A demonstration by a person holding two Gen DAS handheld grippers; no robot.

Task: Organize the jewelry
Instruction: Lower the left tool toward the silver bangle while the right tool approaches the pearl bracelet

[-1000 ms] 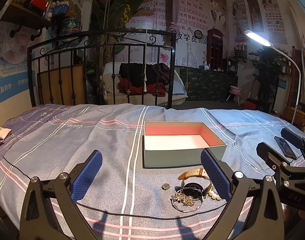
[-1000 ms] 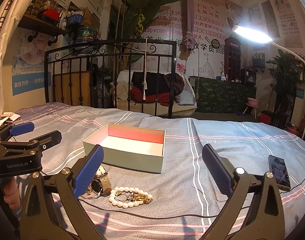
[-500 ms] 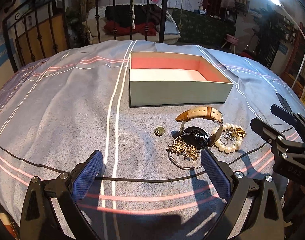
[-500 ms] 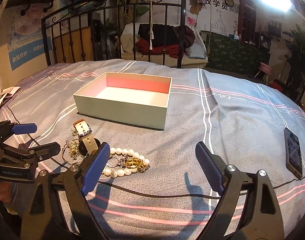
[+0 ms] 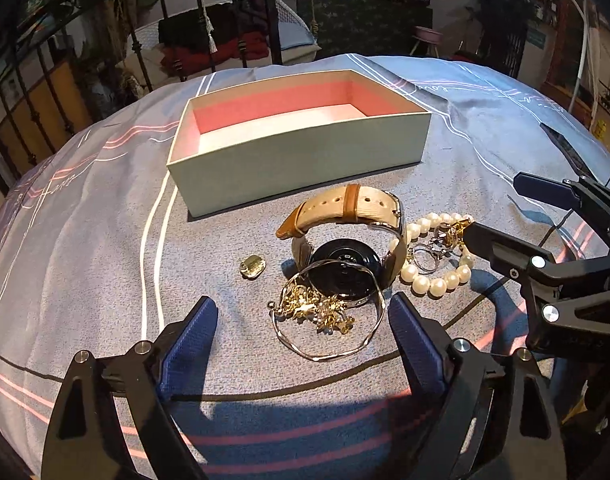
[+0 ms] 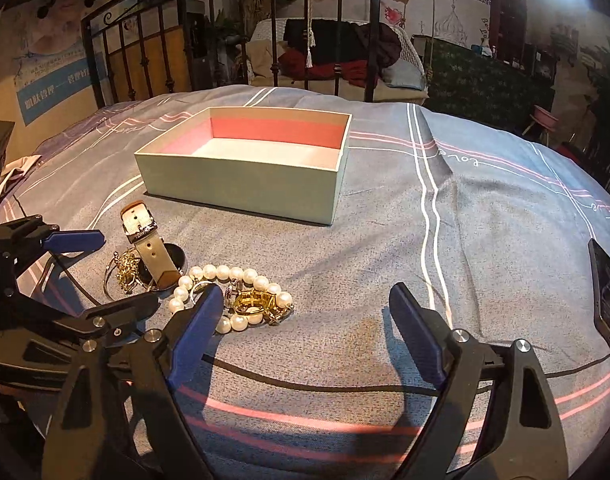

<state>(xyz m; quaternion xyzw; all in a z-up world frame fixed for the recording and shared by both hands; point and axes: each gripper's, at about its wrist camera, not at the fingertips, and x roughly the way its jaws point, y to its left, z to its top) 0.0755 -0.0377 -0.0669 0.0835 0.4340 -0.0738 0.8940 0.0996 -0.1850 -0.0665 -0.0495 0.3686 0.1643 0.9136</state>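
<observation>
Jewelry pile [image 5: 345, 272] beside open box [image 5: 297, 160], both tools spread

Your left claw [image 5: 303, 332] is spread wide, its blue pads [image 5: 193, 330] angled down and forward. Your right claw [image 6: 305, 320] is equally wide apart, positioned just beside the left, both gripping nothing.

watch [image 6: 153, 254] dial — hidden behind strap
</observation>
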